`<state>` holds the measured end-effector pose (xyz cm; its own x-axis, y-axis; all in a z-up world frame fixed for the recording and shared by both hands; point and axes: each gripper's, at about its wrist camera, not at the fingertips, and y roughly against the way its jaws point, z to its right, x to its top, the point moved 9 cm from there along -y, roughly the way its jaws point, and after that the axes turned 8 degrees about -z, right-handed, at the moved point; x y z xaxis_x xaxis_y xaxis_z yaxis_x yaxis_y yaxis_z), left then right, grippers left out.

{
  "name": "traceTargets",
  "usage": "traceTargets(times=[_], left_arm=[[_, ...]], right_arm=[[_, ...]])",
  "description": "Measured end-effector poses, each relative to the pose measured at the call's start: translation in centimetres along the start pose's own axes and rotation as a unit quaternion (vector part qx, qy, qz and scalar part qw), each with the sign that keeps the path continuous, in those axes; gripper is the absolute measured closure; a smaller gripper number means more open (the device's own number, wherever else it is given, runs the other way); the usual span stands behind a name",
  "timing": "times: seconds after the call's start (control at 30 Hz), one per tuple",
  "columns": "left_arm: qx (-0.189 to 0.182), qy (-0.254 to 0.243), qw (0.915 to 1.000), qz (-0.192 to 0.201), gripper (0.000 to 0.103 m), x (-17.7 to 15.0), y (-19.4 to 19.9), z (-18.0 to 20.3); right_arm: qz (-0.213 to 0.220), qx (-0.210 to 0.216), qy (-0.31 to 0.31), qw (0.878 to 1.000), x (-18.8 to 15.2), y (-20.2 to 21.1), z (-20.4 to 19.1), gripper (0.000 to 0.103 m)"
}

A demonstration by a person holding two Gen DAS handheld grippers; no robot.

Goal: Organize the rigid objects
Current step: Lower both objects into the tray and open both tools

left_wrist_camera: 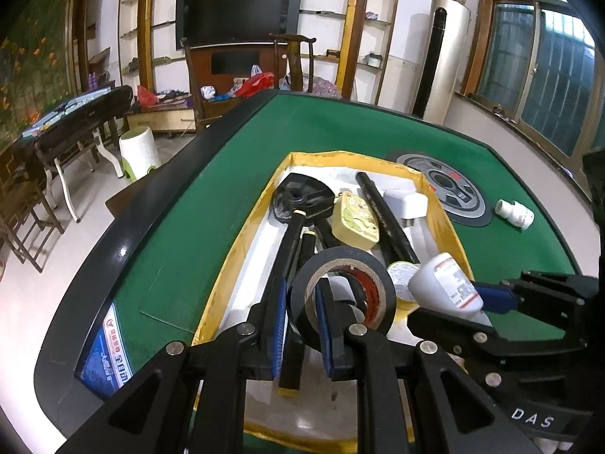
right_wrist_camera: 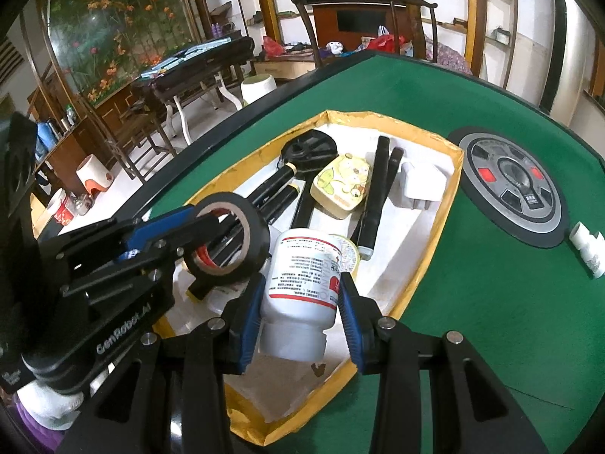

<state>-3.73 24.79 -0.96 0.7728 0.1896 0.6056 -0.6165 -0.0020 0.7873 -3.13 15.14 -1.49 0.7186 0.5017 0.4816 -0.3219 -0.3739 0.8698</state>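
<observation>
The left fingers (left_wrist_camera: 281, 321) pinch the wall of the tape (left_wrist_camera: 342, 291), one pad inside the core and one outside, fully closed on it; the left gripper (left_wrist_camera: 298, 325) holds the roll on edge over the tray (left_wrist_camera: 442, 223). Tape is light and stiff, its wrap slightly grippy, so a pinch across the wall looks secure, though the roll could swing about that single point. The right fingers (right_wrist_camera: 247, 325) clamp the bottle (right_wrist_camera: 302, 283) across its body, neck towards the camera; the right gripper (right_wrist_camera: 298, 325) carries it just above the tray's near end. The bottle is smooth, hard plastic, probably light, with a glossy label that may slip, so gripping mid-body is sensible. Below lie a marker (right_wrist_camera: 372, 196), a charger (right_wrist_camera: 421, 185) and a yellow tin (right_wrist_camera: 340, 185); a white fitting (right_wrist_camera: 588, 246) sits on the counter (right_wrist_camera: 491, 302), well apart
</observation>
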Motion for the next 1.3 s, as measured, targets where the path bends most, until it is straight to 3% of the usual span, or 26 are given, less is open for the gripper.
traceTargets(times=[0.27,0.4,0.57,0.77,0.83,1.0,1.13,1.3], left_arm=[[-0.02,0.028,0.9994,-0.009,0.086,0.5,-0.8,-0.8],[-0.033,0.042,0.9986,0.001,0.07,0.8,-0.2,-1.3],[-0.04,0.06,0.9973,0.017,0.064,1.5,0.7,-1.8],[-0.046,0.079,0.9953,0.032,0.047,2.1,1.9,-2.1],[-0.052,0.084,0.9944,0.037,0.038,2.2,2.2,-2.1],[-0.07,0.083,0.9932,0.04,0.034,2.3,3.1,-1.1],[-0.101,0.076,0.991,0.045,0.034,2.2,4.3,0.5],[-0.13,0.037,0.9888,0.064,0.031,2.6,6.1,4.5]], right_arm=[[-0.008,-0.005,0.007,1.0,-0.1,-1.1,0.0,0.065],[-0.014,-0.006,0.012,1.0,-0.5,-1.7,-0.3,0.065],[-0.012,-0.001,0.019,1.0,-0.7,-1.5,-0.9,0.065],[-0.015,0.008,0.023,1.0,-1.3,-1.5,-1.5,0.065],[-0.014,0.014,0.019,1.0,-1.4,-1.4,-1.4,0.059],[0.015,0.046,-0.001,0.999,-1.7,0.9,-0.4,0.049],[0.064,0.042,-0.034,0.996,-2.7,4.1,3.3,0.034],[0.077,0.006,-0.133,0.988,-5.3,5.7,13.0,0.033]])
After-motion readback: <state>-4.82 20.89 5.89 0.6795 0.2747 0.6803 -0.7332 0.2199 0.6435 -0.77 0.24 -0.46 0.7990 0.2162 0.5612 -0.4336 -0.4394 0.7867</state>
